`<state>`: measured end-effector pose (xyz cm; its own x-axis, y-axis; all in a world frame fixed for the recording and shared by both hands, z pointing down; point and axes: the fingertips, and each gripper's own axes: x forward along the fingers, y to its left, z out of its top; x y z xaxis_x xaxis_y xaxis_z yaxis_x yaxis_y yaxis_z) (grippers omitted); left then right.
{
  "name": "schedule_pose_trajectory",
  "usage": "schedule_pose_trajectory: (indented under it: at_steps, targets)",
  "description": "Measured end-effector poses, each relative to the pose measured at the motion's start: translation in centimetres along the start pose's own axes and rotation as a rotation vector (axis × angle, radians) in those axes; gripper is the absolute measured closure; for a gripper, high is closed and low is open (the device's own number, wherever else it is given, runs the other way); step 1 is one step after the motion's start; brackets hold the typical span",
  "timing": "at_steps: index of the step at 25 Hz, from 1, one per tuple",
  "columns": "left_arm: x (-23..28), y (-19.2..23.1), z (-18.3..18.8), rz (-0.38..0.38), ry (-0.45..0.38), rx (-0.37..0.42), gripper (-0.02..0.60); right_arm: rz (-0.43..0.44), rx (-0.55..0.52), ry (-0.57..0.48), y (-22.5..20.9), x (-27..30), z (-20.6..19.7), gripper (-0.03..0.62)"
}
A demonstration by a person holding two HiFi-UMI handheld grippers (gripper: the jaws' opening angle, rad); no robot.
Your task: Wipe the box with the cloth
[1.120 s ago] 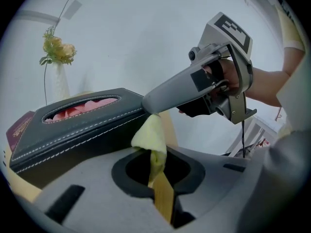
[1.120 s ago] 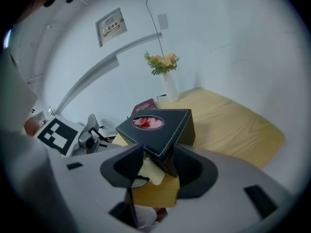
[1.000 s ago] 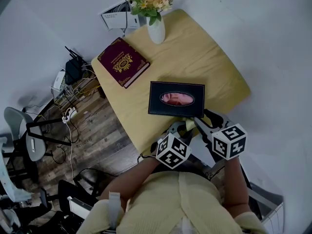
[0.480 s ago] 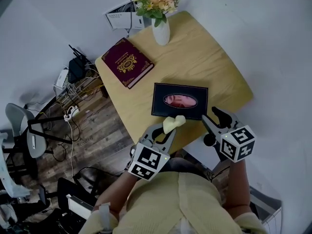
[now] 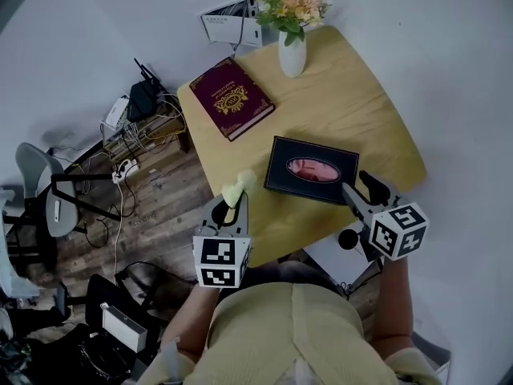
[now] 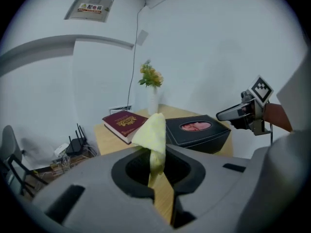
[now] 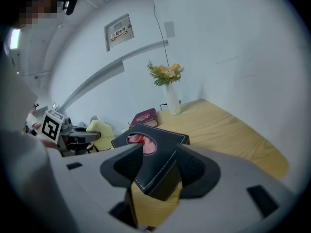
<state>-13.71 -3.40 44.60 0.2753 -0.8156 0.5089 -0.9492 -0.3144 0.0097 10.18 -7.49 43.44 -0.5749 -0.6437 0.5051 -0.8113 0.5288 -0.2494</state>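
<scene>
**Desk:** Left gripper (image 5: 233, 204), jaws clamped on the yellow cloth (image 5: 238, 188), poised at the near left edge of the table (image 5: 345, 95). Which way to the box?

**Photographer:** Ahead and to its right. The black box (image 5: 282, 167) lies flat on the table, apart from the cloth, its long axis running across the person's front and its left short end closest to the cloth.

**Desk:** And the right gripper (image 5: 357, 184)?

**Photographer:** Much nearer. Its jaws stand wide astride the box's near right corner, though whether the pads press there is hard to make out. The cloth would likely have to travel rightward onto the lid
</scene>
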Motion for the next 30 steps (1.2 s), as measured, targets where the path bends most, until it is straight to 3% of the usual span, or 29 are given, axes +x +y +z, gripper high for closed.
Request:
schedule_pose_trajectory:
  at_steps: [3,11,21,30]
  targets:
    - [0.8,0.0,-1.5,0.018,0.043,-0.026,0.534,0.005,0.041,0.01,-0.3,0.5,-0.4,0.384]
    - [3.2,-3.0,-2.6,-0.064,0.089,-0.014,0.534,-0.025,0.031,0.055,-0.3,1.4,-1.4,0.384]
    - [4.5,-4.5,-2.4,-0.126,0.088,-0.01,0.534,-0.061,0.057,0.039,-0.5,1.3,-1.6,0.384]
    - [7.5,-4.2,-0.3,-0.157,0.081,0.05,0.534,-0.13,0.113,0.01,-1.2,0.4,-2.0,0.384]
